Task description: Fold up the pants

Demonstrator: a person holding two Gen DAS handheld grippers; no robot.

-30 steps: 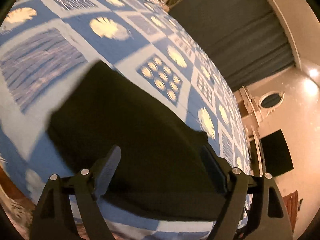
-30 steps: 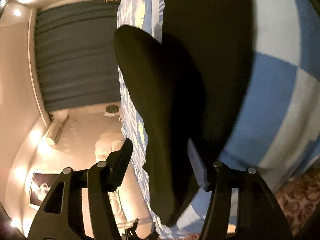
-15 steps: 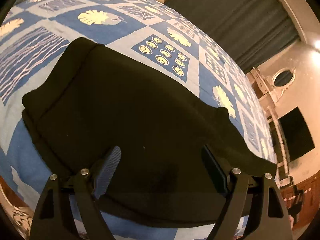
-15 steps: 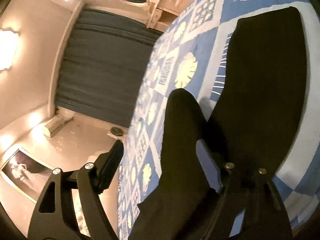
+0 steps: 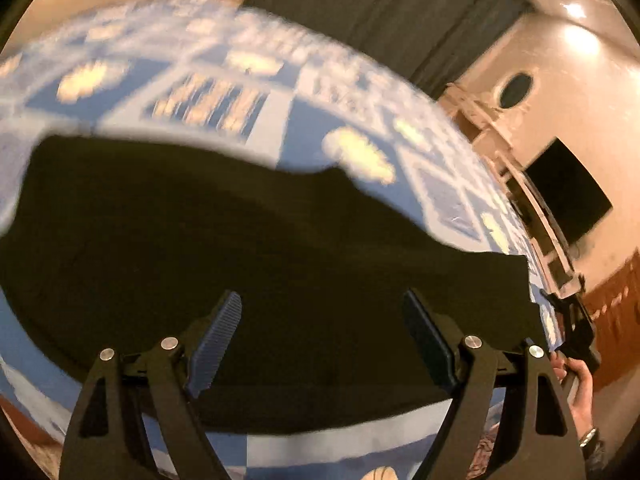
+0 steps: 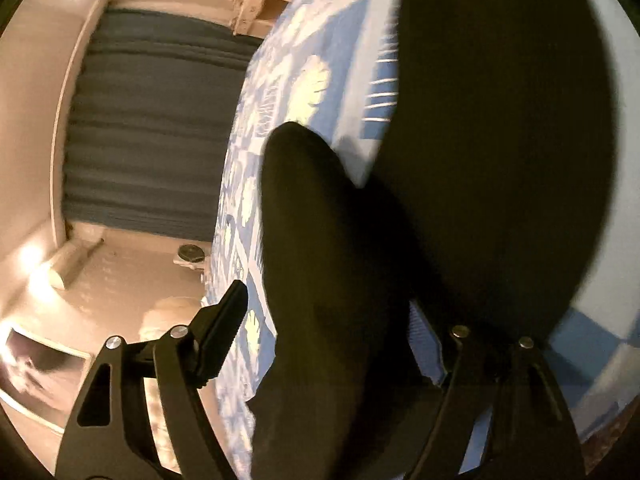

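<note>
Black pants [image 5: 248,248] lie spread on a blue and white patterned bedspread [image 5: 304,92]. My left gripper [image 5: 322,320] is open and empty, hovering over the near edge of the pants. In the right wrist view the pants [image 6: 500,132] lie flat at the right, and a raised fold of them [image 6: 320,248] stands between my fingers. My right gripper [image 6: 326,316] is open, jaws wide apart around that fold. The other gripper and the person's hand [image 5: 572,364] show at the right edge of the left wrist view.
Dark curtains [image 6: 148,120] hang behind the bed. A dark screen [image 5: 568,196] and wooden shelving stand against the wall at the right. The bed's near edge and patterned floor [image 6: 608,420] lie below the grippers.
The left gripper has swung right and drawn back, so the pants fill more of its view. The right gripper has shifted slightly, staying open around the raised fold.
</note>
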